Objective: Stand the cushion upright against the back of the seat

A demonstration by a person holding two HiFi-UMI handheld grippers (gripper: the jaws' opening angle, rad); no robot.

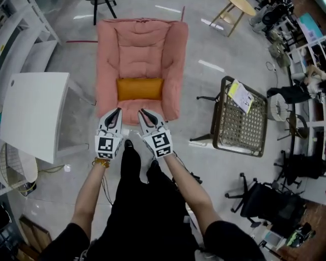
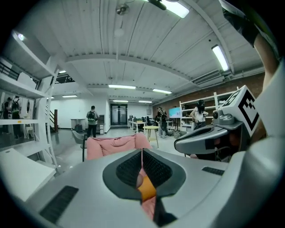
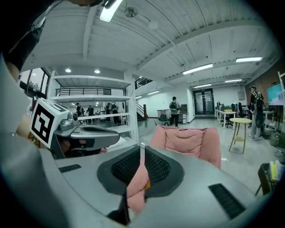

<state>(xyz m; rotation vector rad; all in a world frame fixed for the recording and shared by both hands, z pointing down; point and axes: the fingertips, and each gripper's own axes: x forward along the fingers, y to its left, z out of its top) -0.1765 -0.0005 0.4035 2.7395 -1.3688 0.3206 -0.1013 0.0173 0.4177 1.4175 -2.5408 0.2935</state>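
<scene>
The pink padded armchair (image 1: 140,48) stands ahead of me, its back at the far side. An orange cushion (image 1: 139,88) lies flat across the seat, close to the front. My left gripper (image 1: 119,109) and right gripper (image 1: 142,111) hang side by side over the seat's front edge, just short of the cushion, both shut with nothing between the jaws. In the left gripper view the closed left gripper (image 2: 142,152) points at the armchair (image 2: 111,147), with the cushion (image 2: 147,190) showing low behind the tips. In the right gripper view the shut right gripper (image 3: 142,146) faces the armchair (image 3: 189,140).
A white table (image 1: 33,114) stands left of the armchair, white shelving (image 3: 95,104) beyond it. A wicker chair (image 1: 243,122) with a yellow sheet sits to the right, black office chairs (image 1: 272,204) nearer. A wooden stool (image 1: 234,12) and several people (image 2: 91,121) are farther off.
</scene>
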